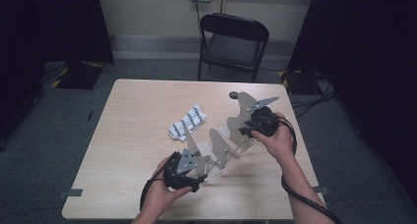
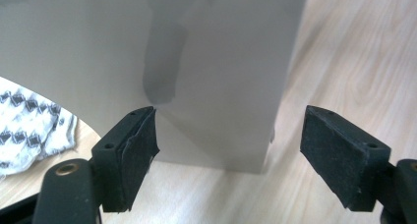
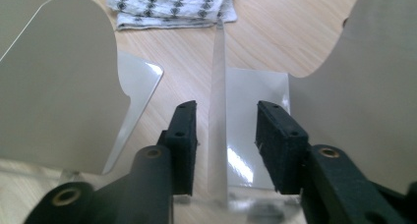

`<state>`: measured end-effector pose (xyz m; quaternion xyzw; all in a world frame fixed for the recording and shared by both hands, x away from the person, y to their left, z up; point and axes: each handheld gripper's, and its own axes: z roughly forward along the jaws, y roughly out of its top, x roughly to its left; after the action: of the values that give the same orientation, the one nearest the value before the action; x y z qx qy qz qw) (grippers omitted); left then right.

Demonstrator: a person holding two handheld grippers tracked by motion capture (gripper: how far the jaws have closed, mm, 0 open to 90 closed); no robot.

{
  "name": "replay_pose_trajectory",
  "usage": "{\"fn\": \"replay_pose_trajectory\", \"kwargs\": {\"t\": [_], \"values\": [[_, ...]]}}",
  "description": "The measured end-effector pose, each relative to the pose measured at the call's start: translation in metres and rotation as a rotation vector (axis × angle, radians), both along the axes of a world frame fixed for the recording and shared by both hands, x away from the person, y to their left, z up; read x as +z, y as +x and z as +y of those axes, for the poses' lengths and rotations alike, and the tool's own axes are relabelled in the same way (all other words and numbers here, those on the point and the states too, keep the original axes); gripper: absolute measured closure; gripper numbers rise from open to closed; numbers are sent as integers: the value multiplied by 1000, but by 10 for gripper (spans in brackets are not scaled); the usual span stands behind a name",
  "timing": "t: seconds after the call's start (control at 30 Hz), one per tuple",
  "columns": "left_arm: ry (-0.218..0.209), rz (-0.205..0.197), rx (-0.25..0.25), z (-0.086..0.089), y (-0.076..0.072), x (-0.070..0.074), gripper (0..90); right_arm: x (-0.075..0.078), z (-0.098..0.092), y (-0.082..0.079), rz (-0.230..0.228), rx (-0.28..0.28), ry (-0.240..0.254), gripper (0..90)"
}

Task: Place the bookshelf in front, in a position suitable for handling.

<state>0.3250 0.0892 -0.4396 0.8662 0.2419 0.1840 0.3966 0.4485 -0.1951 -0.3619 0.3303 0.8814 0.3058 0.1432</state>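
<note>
Over on the left, your left gripper sits low near the table's front edge, and its jaws stand wide apart. In the left gripper view a flat grey metal plate rises upright between those jaws; the left pad just brushes the plate's face, the right pad stays well clear, so nothing is grasped there. Behind it, the black-and-white patterned folded cloth lies flat on the light wooden table, near the middle.

Moving across, the grey plates stand in a row on a clear base, running diagonally from your left gripper up to your right one, 1 after another.

Now the right: your right gripper hangs at the far end of that row. In the right gripper view a thin upright plate seen edge-on stands between the 2 black pads, with a gap on each side, so it's released, no pinch. The jaws straddle it.
</note>
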Motion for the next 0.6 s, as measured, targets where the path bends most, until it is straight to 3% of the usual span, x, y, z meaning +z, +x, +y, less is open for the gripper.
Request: {"fn": "replay_pose_trajectory", "kwargs": {"t": [0.03, 0.07, 0.3, 0.33, 0.4, 0.47, 0.53, 0.6], "values": [[0, 0, 0, 0, 0, 0, 216, 0, 0, 0, 0, 0, 0, 588], [-15, 3, 12, 3, -1, -1, 216, 4, -2, -8, -17, -6, 19, 526], [7, 36, 36, 20, 0, -8, 216, 17, -12, -29, -43, -30, 98, 428], [-4, 43, 48, 22, 0, -11, 216, 21, -18, -37, -83, -39, 98, 393], [18, 57, 52, 27, 0, -15, 216, 22, -23, -43, -84, -63, 127, 367], [30, 58, 51, 28, 1, -16, 216, 22, -25, -44, -85, -66, 126, 363], [18, 68, 57, 28, 2, -19, 216, 21, -29, -53, -107, -65, 70, 355], [26, 76, 55, 30, 4, -21, 216, 19, -30, -56, -107, -71, 82, 349]]}}
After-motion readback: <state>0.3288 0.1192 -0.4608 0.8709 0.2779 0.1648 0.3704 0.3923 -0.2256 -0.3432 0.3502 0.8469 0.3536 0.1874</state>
